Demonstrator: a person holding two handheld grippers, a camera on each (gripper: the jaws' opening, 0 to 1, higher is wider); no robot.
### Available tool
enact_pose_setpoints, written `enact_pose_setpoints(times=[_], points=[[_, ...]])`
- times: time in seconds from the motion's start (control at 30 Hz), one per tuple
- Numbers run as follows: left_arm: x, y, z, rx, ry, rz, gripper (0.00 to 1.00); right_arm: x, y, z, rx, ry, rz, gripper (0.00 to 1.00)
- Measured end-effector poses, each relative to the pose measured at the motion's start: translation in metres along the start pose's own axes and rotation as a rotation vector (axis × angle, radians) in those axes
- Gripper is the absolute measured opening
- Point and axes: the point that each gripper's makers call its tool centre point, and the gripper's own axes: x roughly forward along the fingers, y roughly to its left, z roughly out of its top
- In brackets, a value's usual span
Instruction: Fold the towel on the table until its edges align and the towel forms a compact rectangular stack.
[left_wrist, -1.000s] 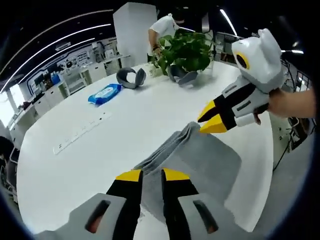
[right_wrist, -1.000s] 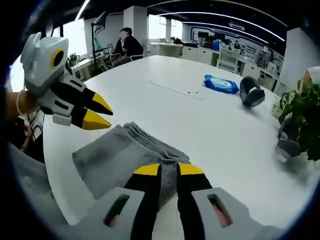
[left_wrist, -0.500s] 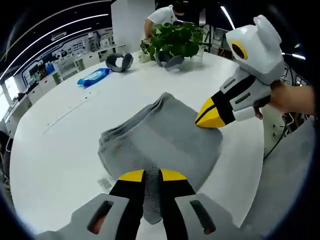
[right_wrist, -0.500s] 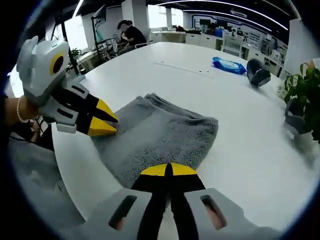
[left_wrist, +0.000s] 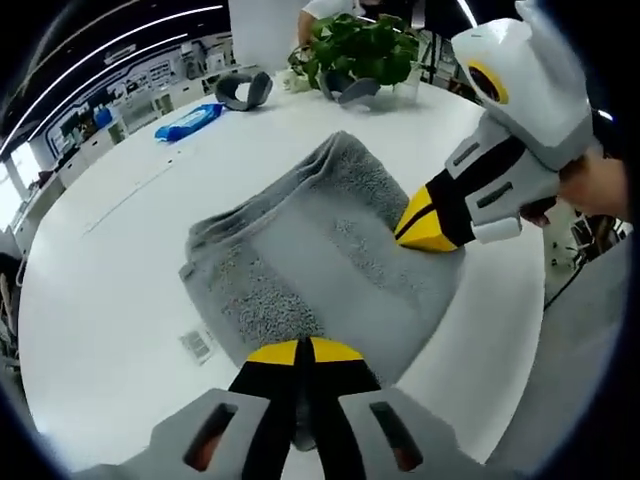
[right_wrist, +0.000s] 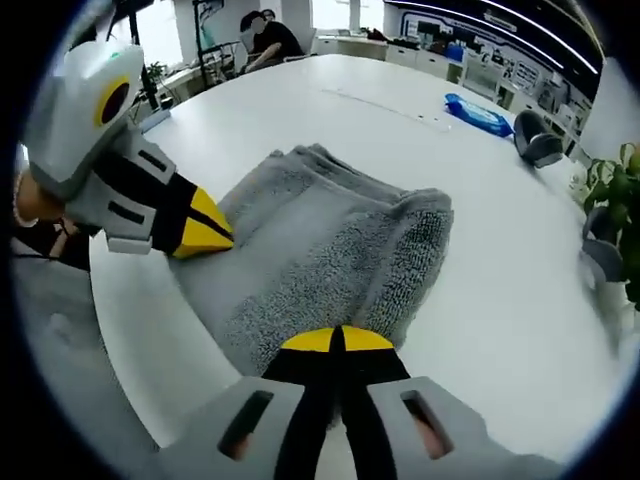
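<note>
while the folded grey terry towel (left_wrist: 320, 270) is lying near the edge of the round white table (left_wrist: 110, 300), the left gripper (left_wrist: 303, 352) is pressing its closed yellow-tipped jaws onto the towel's near edge, apparently pinching it. the right gripper (right_wrist: 335, 341) is doing likewise at its own edge, jaws together on the cloth. the left gripper view is showing a leafy green potted plant (left_wrist: 362, 45) and a blue wipes packet (left_wrist: 188, 122); the right gripper view is showing a seated person (right_wrist: 270, 35).
</note>
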Motion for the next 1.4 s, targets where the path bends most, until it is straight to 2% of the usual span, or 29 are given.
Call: enact_pose_setpoints(times=[0.17, 0.3, 0.57, 1.03, 1.4], points=[[0.003, 0.001, 0.001, 0.024, 0.022, 0.021, 0.00, 0.002, -0.003, 0.000, 0.026, 0.048, 0.006, 0.00], [0.004, 0.003, 0.001, 0.015, 0.032, 0.014, 0.00, 0.003, -0.004, 0.000, 0.057, 0.059, 0.011, 0.00], [0.009, 0.009, 0.007, 0.015, 0.041, 0.024, 0.00, 0.009, -0.013, 0.007, 0.090, 0.040, 0.002, 0.00], [0.024, 0.032, 0.024, 0.024, 0.041, 0.013, 0.00, 0.021, -0.033, 0.025, 0.166, 0.009, 0.024, 0.00], [0.032, 0.041, 0.033, 0.013, 0.045, 0.028, 0.00, 0.027, -0.043, 0.034, 0.175, 0.004, 0.027, 0.00]])
